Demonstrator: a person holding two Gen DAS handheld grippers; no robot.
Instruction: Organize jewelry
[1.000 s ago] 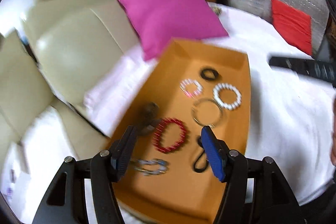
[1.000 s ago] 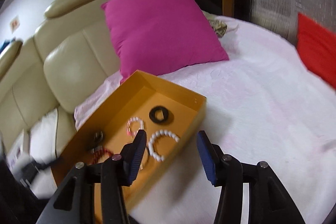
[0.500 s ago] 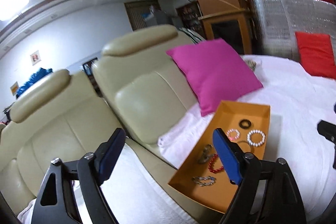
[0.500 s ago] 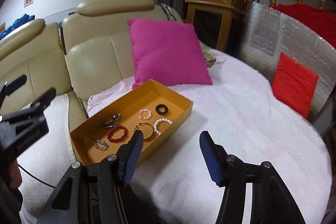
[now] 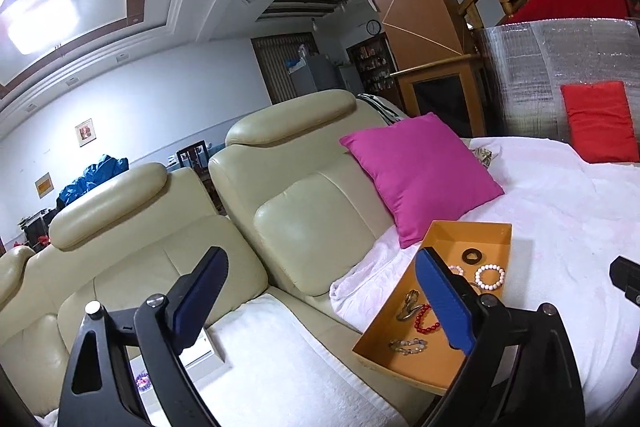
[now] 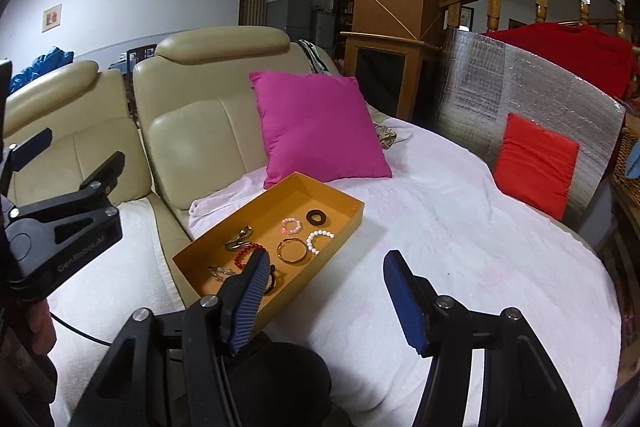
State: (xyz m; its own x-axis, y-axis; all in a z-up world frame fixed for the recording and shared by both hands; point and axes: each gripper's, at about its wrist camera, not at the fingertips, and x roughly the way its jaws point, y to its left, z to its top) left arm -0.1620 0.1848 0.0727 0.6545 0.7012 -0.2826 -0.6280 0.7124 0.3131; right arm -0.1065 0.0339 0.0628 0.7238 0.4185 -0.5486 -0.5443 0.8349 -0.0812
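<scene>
A: Both grippers have pulled up and back from the orange tray [image 6: 352,213] since a second ago; it sat right under the fingers then and now lies well apart, out on the white cover [image 6: 460,247].

B: Their state?

A: Left gripper [image 5: 320,301] is spread wide, its jaws opening, nothing between them. Right gripper [image 6: 326,301] is partly spread, opening too, empty.

B: And the jewelry?

A: All in the tray: white bead bracelet [image 6: 319,241] and black ring [image 6: 316,217] at the far end, pink bracelet [image 6: 291,225] and gold bangle [image 6: 292,251] in the middle, red bead bracelet [image 6: 247,253] and silver clasp [image 6: 238,239] nearer.

B: Risks?

A: I'd guess the tray itself: its near corner rests at the cover's edge beside the sofa [image 6: 188,123], so a nudge from a returning finger could tip it and spill the loose pieces
</scene>
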